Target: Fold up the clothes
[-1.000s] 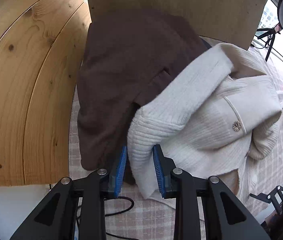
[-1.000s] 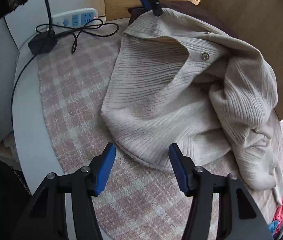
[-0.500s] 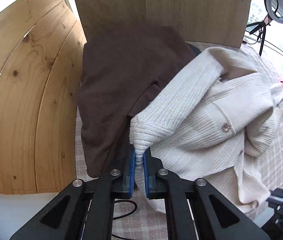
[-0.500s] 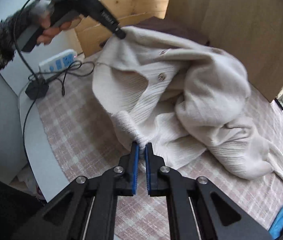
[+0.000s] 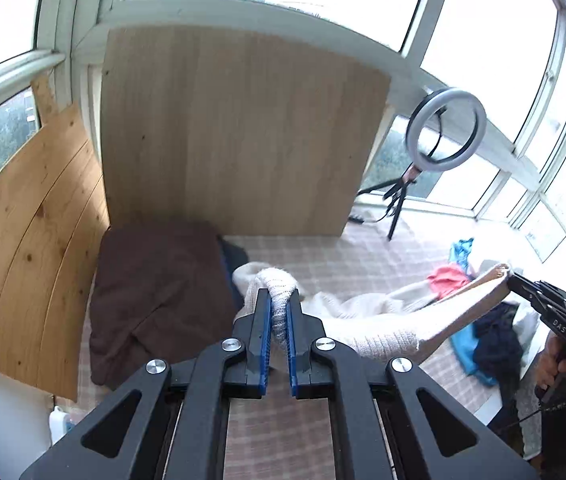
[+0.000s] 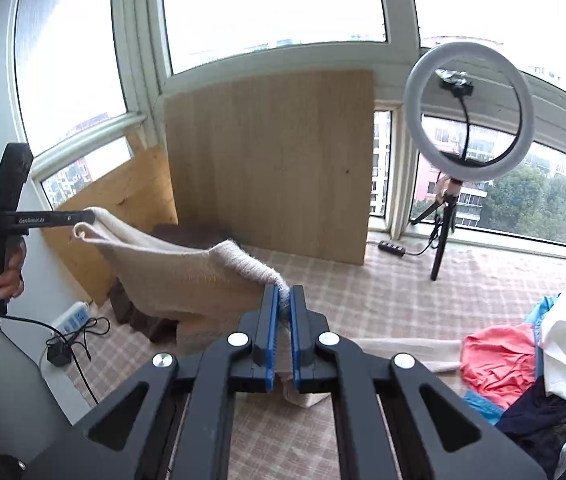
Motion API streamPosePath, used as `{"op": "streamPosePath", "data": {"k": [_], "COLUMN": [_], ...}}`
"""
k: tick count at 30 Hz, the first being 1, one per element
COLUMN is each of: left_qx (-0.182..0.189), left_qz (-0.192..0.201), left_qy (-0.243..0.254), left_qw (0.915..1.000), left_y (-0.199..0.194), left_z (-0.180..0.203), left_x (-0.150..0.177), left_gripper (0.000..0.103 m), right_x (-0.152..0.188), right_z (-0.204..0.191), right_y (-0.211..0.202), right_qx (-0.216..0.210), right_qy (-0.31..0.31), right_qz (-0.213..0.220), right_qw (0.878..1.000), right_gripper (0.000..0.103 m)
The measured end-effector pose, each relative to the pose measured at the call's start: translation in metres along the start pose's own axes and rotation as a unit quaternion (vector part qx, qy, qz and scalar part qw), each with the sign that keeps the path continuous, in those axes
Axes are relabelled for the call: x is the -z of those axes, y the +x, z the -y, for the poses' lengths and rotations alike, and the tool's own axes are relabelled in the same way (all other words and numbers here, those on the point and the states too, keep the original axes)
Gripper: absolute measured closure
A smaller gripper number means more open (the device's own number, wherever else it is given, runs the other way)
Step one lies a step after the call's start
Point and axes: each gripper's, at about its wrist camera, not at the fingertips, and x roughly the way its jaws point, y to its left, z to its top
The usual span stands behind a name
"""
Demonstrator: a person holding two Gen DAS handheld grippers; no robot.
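Observation:
A cream ribbed knit cardigan (image 5: 367,320) hangs lifted in the air, stretched between both grippers. My left gripper (image 5: 279,312) is shut on one edge of it; the same gripper shows at the left of the right wrist view (image 6: 87,218), with a hand on its handle. My right gripper (image 6: 283,304) is shut on the other edge of the cardigan (image 6: 179,272) and appears at the right of the left wrist view (image 5: 509,276). The lower part of the cardigan hangs down under my right gripper and a sleeve trails on the checked cloth (image 6: 399,348).
A folded brown garment (image 5: 155,296) lies in the back left corner against wooden boards (image 5: 239,136). A pile of coloured clothes (image 6: 523,364) sits at the right. A ring light on a tripod (image 6: 467,112) stands near the window. A power strip and cables (image 6: 75,320) lie at the left.
Both grippers closed on the cardigan's edge, then rose and drew apart. The cardigan left the table and now hangs stretched between them; both views tilted up toward the windows.

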Motion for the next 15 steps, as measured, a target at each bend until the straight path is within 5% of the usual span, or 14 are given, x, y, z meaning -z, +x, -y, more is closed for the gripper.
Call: {"op": "streamPosePath", "data": {"k": [6, 11, 13, 15], "left_qx": [0.008, -0.018, -0.04, -0.052], "left_qz": [0.083, 0.102, 0.069, 0.01], "left_qy": [0.018, 0.049, 0.058, 0.061], "left_qw": [0.9964, 0.9935, 0.9951, 0.9967], "left_y": [-0.052, -0.08, -0.056, -0.009], "left_z": [0.074, 0.117, 0.133, 0.138], "left_x": [-0.019, -0.033, -0.035, -0.026], "left_gripper": [0.097, 0.097, 0.097, 0.097], "right_x": [-0.054, -0.085, -0.092, -0.074], "right_z": [0.035, 0.059, 0.07, 0.083], "right_y": [-0.1, -0.183, -0.181, -0.143], "right_qx": [-0.002, -0.006, -0.002, -0.028], "right_qy": [-0.037, -0.06, -0.067, -0.058], "right_qz": [0.098, 0.173, 0.153, 0.09], "right_qw": [0.994, 0.983, 0.986, 0.994], "right_gripper": [0.098, 0.103, 0.103, 0.103]}}
